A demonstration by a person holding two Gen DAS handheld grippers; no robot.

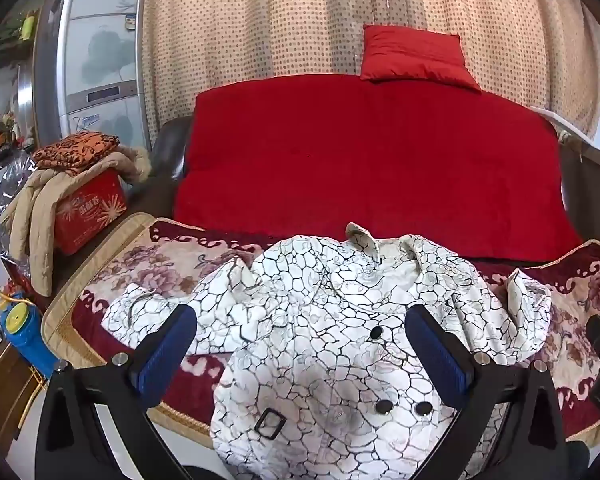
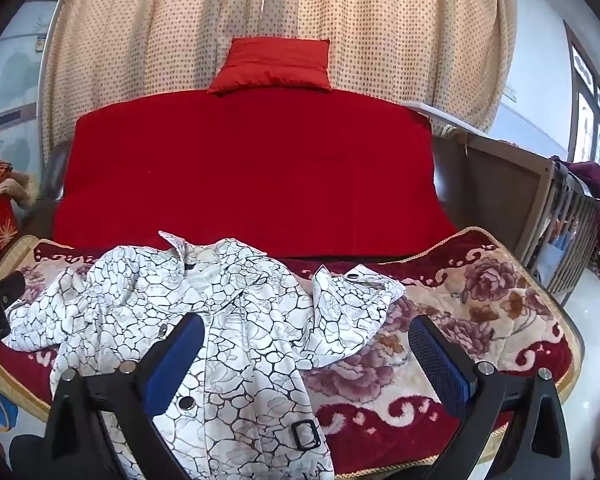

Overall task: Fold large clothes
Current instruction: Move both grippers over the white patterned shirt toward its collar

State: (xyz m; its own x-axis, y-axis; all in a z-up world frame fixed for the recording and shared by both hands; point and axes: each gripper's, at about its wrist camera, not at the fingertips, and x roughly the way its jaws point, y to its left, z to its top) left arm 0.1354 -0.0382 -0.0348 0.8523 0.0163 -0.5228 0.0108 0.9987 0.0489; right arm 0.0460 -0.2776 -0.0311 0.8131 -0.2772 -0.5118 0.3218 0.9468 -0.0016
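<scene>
We hold the left gripper and right gripper spread wide, gripping nothing. White crackle-print coat lies rumpled on the floral blanket, below both, mostly left of the right gripper.

The left gripper hangs with its blue-padded jaws spread wide and nothing pinched between them. Straight ahead and under the gap lies a white coat with a dark crackle print, rumpled on a flowered blanket; its black buckle sits close below the left finger, its collar further ahead. Beyond the coat stands a red sofa with a red cushion on its back. Far off to the left, a red box carries folded clothes.
</scene>
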